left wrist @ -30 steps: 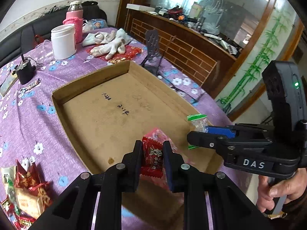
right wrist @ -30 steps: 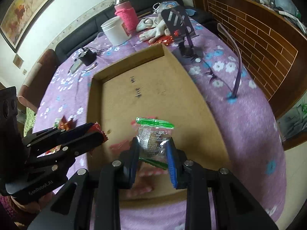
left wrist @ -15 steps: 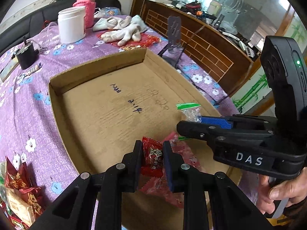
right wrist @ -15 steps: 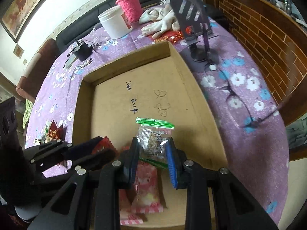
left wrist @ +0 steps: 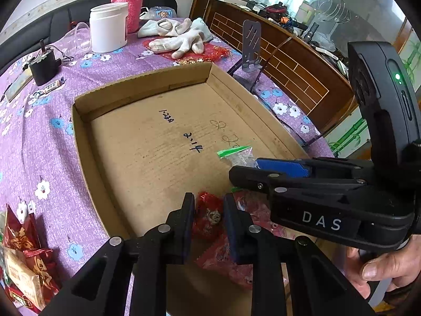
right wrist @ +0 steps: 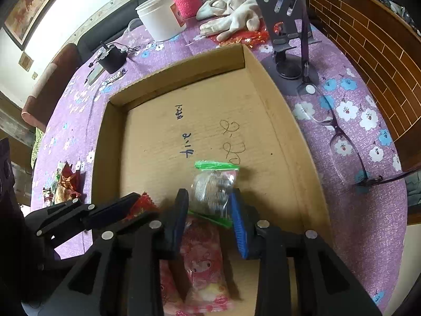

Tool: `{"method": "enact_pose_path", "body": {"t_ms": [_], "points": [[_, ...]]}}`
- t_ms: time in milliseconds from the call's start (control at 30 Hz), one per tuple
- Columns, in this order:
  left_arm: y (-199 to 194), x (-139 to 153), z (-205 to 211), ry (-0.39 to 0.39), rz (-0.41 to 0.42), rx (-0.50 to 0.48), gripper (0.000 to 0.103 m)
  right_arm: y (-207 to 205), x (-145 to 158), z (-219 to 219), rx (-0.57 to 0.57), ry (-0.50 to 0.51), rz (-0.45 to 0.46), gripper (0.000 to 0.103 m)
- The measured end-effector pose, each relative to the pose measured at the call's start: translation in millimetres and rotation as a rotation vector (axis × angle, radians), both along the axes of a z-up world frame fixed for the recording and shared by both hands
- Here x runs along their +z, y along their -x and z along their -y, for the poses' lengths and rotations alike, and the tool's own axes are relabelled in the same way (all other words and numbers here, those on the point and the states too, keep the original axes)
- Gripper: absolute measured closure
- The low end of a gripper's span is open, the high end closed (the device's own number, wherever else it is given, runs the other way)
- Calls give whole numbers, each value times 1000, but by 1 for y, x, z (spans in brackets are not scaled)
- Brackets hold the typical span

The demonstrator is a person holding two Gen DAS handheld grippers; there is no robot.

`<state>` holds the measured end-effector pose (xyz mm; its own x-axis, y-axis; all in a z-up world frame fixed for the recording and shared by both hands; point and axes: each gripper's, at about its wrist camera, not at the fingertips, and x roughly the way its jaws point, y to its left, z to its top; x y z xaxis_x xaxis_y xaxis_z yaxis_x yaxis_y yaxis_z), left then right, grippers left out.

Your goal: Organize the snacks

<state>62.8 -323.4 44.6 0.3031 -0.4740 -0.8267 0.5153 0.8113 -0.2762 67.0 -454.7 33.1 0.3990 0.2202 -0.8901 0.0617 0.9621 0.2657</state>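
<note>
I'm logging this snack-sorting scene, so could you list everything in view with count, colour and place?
shallow cardboard box: one, brown, centre of the table
purple floral tablecloth: one, covers the table
red-wrapped snack: one, between the left fingers, over the box
clear green-edged snack packet: one, between the right fingers, over the box
pink snack packets: at least two, near end of the box
loose red snack packets: several, on the cloth left of the box
white plastic jar: one, far side
pink knitted-sleeve bottle: one, behind the jar
white gloves: a pile, far side
dark phone stand: one, right of the box
purple-framed glasses: one, right of the box
left gripper: black
right gripper: black, blue pads
</note>
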Motion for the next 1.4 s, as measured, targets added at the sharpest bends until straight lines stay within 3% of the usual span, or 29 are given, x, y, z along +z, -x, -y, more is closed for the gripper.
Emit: {"method": "enact_pose_path", "body": {"t_ms": [167,267,467,767,933,1200,1333,1400], "points": [[4,9,-5,18,8,2,80,8,11,1,-14,5,24,71],[9,17,-11,31,22,1,68,17,21,4,-41,-9,43,71],[20,31,-36,64,36,12,67,33,42,-11,-47,-54,80,71],[29,47,-108,86,59,77,67,40,61,-82,40,-109,95,71],[18,51,-176,92,68,153,67,43,63,-115,84,-117,89,71],[-33,17,-283,0,17,311,67,52,57,-131,70,-111,67,70],[-44,-16,-311,63,-114,334,67,54,55,-137,66,-104,59,70],[-32,-21,-315,96,-134,320,67,54,55,-141,66,-102,59,70]]}}
